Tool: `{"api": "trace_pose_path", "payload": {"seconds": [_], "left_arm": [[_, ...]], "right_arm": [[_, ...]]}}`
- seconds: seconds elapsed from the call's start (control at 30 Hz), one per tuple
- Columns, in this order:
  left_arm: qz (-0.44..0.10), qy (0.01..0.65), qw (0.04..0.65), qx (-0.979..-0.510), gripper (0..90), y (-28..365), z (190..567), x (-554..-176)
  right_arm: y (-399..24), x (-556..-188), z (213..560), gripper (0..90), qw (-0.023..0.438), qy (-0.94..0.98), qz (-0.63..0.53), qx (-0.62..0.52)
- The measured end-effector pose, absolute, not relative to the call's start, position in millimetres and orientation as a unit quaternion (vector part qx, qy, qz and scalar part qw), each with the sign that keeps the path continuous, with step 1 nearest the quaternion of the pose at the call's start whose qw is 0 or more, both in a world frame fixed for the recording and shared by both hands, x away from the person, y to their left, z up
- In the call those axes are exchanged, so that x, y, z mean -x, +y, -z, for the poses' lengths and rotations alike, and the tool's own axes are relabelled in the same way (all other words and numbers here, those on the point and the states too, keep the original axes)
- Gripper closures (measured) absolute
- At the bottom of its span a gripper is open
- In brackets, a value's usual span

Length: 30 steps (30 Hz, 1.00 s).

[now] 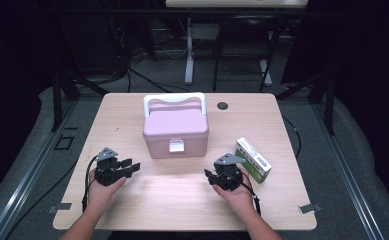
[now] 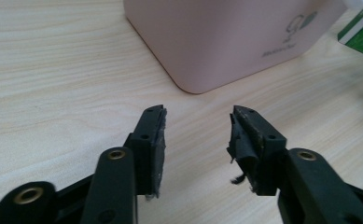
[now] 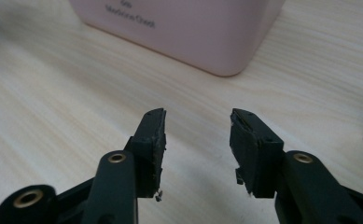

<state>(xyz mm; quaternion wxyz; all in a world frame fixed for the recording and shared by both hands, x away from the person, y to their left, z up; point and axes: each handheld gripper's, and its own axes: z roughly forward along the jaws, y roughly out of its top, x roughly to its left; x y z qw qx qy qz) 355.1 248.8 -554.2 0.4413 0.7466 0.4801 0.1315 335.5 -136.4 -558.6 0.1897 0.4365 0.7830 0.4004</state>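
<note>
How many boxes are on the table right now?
2. The pink case with a white handle stands mid-table, latch facing the person. The green-and-white carton lies to its right, just beyond the right gripper. Nothing else seems hidden behind the case.

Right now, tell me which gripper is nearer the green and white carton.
Right. The right gripper sits just left of the green and white carton, nearly beside it. The left gripper is across the table, beyond the pink box.

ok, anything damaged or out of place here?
Yes: the pads on both grippers are worn. The left gripper has a frayed, peeling right pad; the right gripper has ragged pad edges. The pink box sits closed and square.
</note>
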Motion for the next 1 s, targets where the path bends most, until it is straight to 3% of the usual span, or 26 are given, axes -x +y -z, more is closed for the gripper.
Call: {"api": "trace_pose_path", "payload": {"seconds": [0.2, 0.57, 0.7, 1.0], "left_arm": [[-0.125, 0.489, 0.454, -0.735, 63.8, 244.3, 553.5, -368.0], [-0.164, 0.482, 0.434, -0.743, 83.0, 229.3, 551.2, -389.2], [-0.173, 0.49, 0.443, -0.73, 89.0, 226.1, 549.4, -396.7], [-0.167, 0.489, 0.455, -0.725, 89.8, 222.2, 548.4, -411.9]], "right_arm": [[-136.1, -352.0, 553.1, 67.6, 0.209, 0.762, -0.407, -0.459], [-131.4, -376.8, 551.6, 86.9, 0.234, 0.726, -0.41, -0.5], [-131.8, -387.0, 550.0, 87.9, 0.224, 0.713, -0.418, -0.516], [-128.4, -406.1, 544.9, 88.5, 0.232, 0.706, -0.425, -0.516]]}}
